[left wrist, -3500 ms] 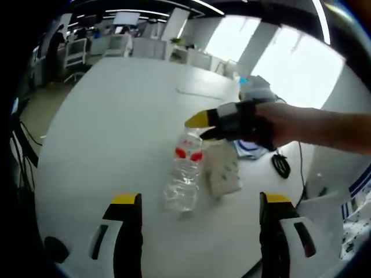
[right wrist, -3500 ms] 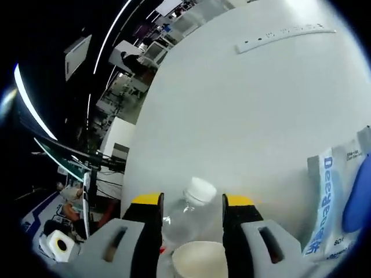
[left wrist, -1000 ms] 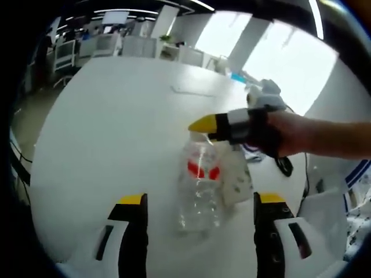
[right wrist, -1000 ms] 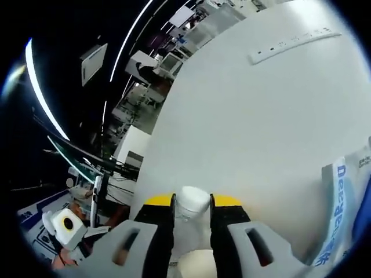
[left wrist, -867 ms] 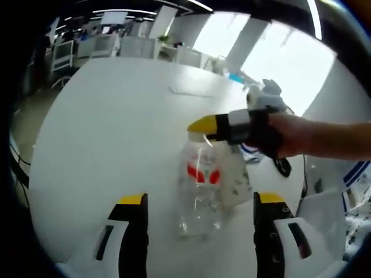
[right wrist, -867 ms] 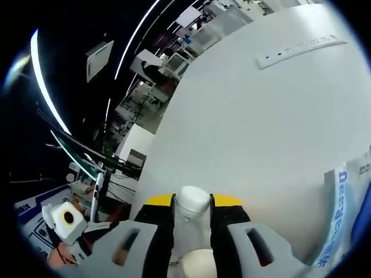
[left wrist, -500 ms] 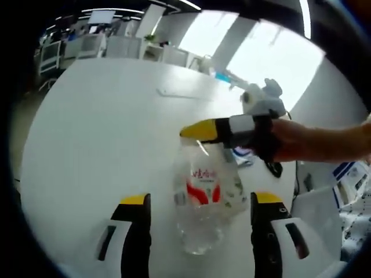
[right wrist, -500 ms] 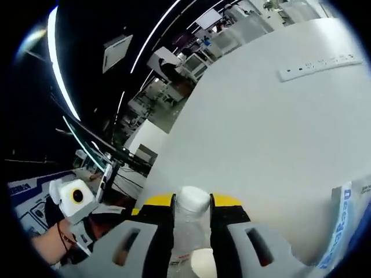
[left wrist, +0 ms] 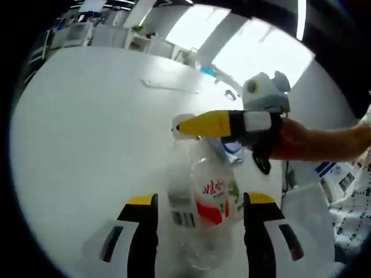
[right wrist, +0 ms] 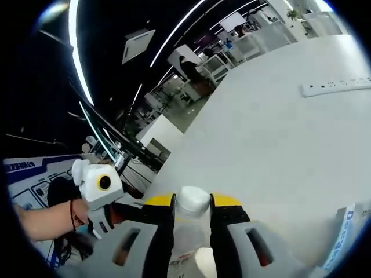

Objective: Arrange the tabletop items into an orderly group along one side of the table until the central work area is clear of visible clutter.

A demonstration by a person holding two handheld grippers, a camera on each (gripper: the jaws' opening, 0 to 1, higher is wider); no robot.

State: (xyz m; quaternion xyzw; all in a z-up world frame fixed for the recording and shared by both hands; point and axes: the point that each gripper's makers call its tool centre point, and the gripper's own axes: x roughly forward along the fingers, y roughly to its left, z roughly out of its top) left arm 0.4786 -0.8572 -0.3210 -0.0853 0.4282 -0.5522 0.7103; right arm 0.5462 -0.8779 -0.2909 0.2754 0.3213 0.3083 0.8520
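The right tool [right wrist: 192,204] is pinching the bottle [left wrist: 197,202] by its white cap [right wrist: 193,200], and the bottle, which lay on the table [left wrist: 87,127] a few seconds ago, now hangs upright, seemingly lifted clear. The left tool [left wrist: 194,202] stays spread, its jaws either side of the bottle's body without clearly touching it. The bottle looks ready to be carried to the side; the blue-and-white packet [right wrist: 348,231] still waits.

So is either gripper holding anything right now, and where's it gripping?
Yes. The right gripper is shut on the clear plastic bottle, its fingers clamped at the neck just under the white cap. The left gripper is open, straddling the bottle's body.
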